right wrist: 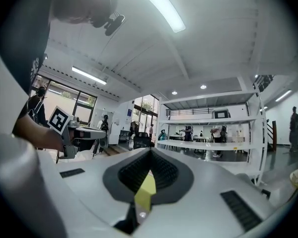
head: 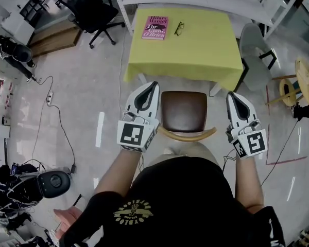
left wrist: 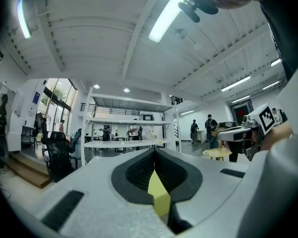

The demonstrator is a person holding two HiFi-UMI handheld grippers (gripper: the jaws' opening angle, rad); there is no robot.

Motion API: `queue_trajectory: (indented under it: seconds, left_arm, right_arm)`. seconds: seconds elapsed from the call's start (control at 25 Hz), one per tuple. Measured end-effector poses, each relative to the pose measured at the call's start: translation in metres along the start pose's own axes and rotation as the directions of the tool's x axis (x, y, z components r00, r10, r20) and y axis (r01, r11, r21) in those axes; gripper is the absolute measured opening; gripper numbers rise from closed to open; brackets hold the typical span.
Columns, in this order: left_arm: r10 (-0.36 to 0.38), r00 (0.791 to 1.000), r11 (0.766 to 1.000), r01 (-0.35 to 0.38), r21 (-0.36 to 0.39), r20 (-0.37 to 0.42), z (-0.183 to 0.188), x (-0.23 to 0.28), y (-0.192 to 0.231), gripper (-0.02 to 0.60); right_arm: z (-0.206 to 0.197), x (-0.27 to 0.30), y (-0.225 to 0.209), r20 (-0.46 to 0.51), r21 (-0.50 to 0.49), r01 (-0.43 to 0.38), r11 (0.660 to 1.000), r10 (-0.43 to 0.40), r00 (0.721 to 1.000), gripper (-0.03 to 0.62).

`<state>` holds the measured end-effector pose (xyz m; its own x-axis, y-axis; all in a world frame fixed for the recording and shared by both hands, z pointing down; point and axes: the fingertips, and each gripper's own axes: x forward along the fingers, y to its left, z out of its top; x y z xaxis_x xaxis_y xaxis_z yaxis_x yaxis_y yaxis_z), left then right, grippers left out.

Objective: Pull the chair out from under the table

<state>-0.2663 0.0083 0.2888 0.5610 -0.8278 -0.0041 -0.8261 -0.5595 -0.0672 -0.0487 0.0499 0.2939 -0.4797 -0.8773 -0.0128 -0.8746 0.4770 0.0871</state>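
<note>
The chair (head: 184, 111) stands directly in front of the person. Its brown seat is clear of the yellow table (head: 206, 45) except for the far edge, which lies at or just under the hanging cloth; which of the two cannot be told from above. The curved wooden backrest (head: 188, 134) is turned towards the person and is judged the natural part to be pulled. The left gripper (head: 153, 85) and the right gripper (head: 232, 95) are held one at each side of the seat and pointed towards the table, a placement judged to suit a two-sided hold. Neither is seen touching the chair. Both pairs of jaws are pressed fully together with nothing caught between them, so no hold is made. A book (head: 155, 27) and glasses (head: 179, 28) are left at the table's far side, well apart from the work
</note>
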Motion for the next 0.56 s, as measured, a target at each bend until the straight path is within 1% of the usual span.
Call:
queue_trajectory:
  seconds: [0.56]
  left_arm:
    - [0.028,0.998,1.0,-0.028,0.012,-0.047,-0.012,0.027,-0.013,0.009]
  right_arm:
    - [-0.002,0.002,-0.029,0.004,0.023,-0.036,0.999,0.036,0.999,0.009]
